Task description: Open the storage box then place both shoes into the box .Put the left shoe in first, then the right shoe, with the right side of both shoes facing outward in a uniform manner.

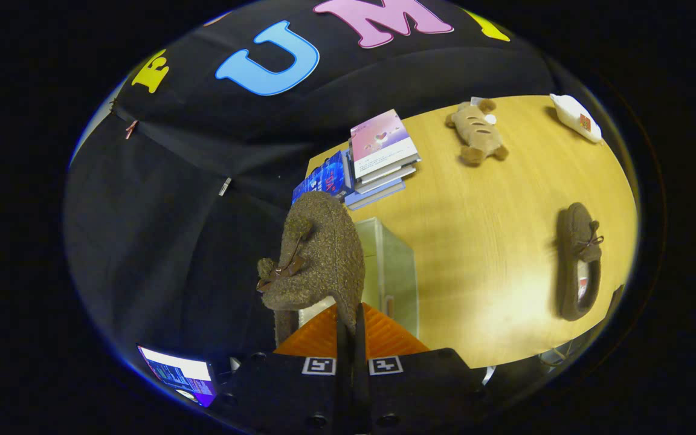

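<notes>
Fingers (348,338) were pressed close together, pinching the edge of a brown fuzzy shoe (318,254) between them. That shoe hung lifted above the tabletop (481,254), toe end pointing away from the fingers, with a small dark bow (284,270) showing on its upper. Whether it was the left or the right shoe could not be told from this angle.

Just beyond the held shoe, partly hidden behind it, stood the storage box (391,272), a pale translucent container resting on the wooden tabletop near its edge. From here it was not clear whether its door stood open or closed.

Past the box, at the tabletop's far edge against the black cloth wall, lay a stack of books (381,154), with a row of blue-spined books (324,178) just beside it.

Well apart from the fingers and the box, the second shoe (579,261) lay flat on the tabletop, opening upward, its bow toward the far end. Farther off again, a tan plush toy (476,132) lay on the wood, and near the far corner rested a white packet (576,118) with a small red mark.

Close beside the fingers, low and off the tabletop, a lit screen (176,371) glowed against the dark cloth.
</notes>
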